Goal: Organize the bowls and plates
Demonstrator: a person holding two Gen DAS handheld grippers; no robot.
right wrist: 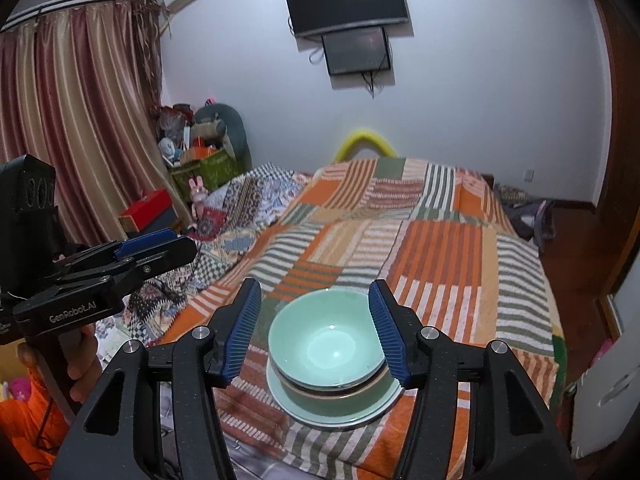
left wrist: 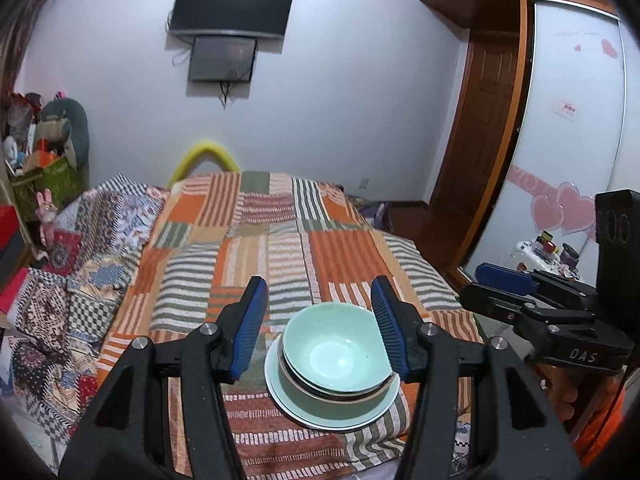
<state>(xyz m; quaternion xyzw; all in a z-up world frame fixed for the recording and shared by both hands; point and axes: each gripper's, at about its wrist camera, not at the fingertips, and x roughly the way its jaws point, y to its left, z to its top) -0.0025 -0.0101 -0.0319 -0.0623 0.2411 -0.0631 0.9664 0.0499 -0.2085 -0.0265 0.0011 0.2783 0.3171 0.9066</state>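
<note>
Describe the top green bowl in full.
The top bowl is pale green, glossy, ceramic-looking, upright and empty. It nests in another bowl with a brown rim, on a pale green plate on the striped bedspread. In both views it shows between open fingers; neither gripper visibly touches it.

Two markings can be read, both in pale letters on the black bodies of the tools. In the left wrist view, the right hand-held gripper (left wrist: 496,284) at the right edge bears "DAS" on its side. In the right wrist view, the left hand-held gripper (right wrist: 160,246) at the left edge bears "GenRobot.AI" along its lower bar. A red-printed label (left wrist: 566,110) on the white wardrobe door (left wrist: 576,128) is too small to read.
</note>
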